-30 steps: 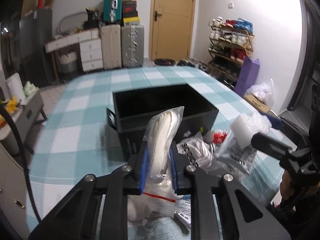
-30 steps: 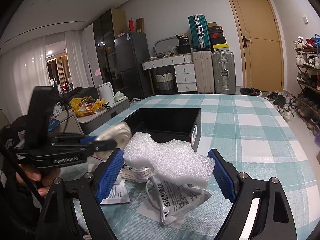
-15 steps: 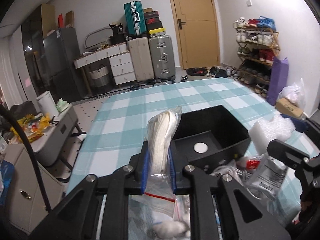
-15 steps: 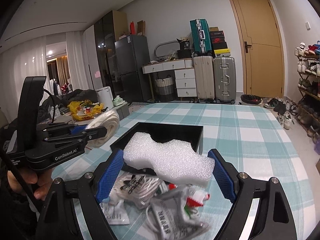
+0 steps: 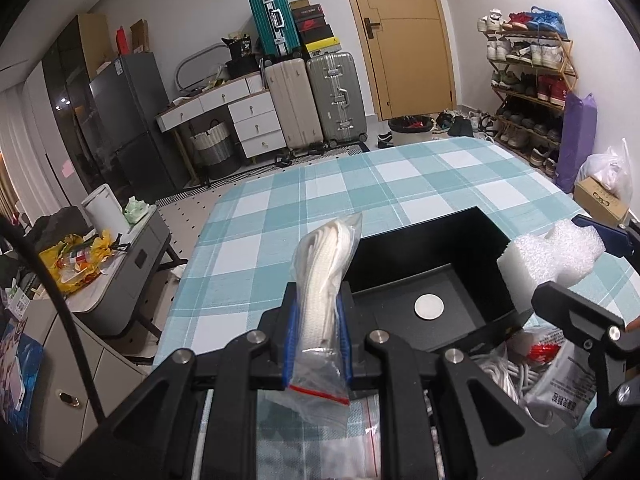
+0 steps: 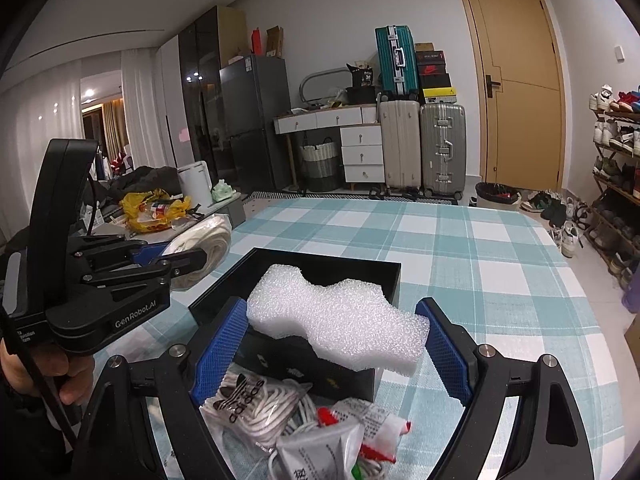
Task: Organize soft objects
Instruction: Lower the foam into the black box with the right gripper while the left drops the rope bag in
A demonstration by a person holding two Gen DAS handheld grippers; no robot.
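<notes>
My left gripper [image 5: 318, 340] is shut on a clear zip bag of white laces [image 5: 326, 276], held upright just left of the open black box [image 5: 432, 248]; it also shows in the right wrist view [image 6: 200, 248]. My right gripper [image 6: 332, 340] is shut on a white foam block [image 6: 340, 316], held above the near end of the black box [image 6: 320, 260]. The foam block shows in the left wrist view [image 5: 552, 252] at the box's right rim. A silver disc [image 5: 429, 306] lies on the box floor.
Bagged white cords and packets [image 6: 304, 420] lie on the checked tablecloth [image 6: 480, 248] in front of the box. More bags lie under my left gripper [image 5: 360, 440]. Suitcases, drawers and a shoe rack stand beyond the table.
Both grippers have risen and moved forward with their loads, so the box now lies below them. The foam block is now over the box's near end.
</notes>
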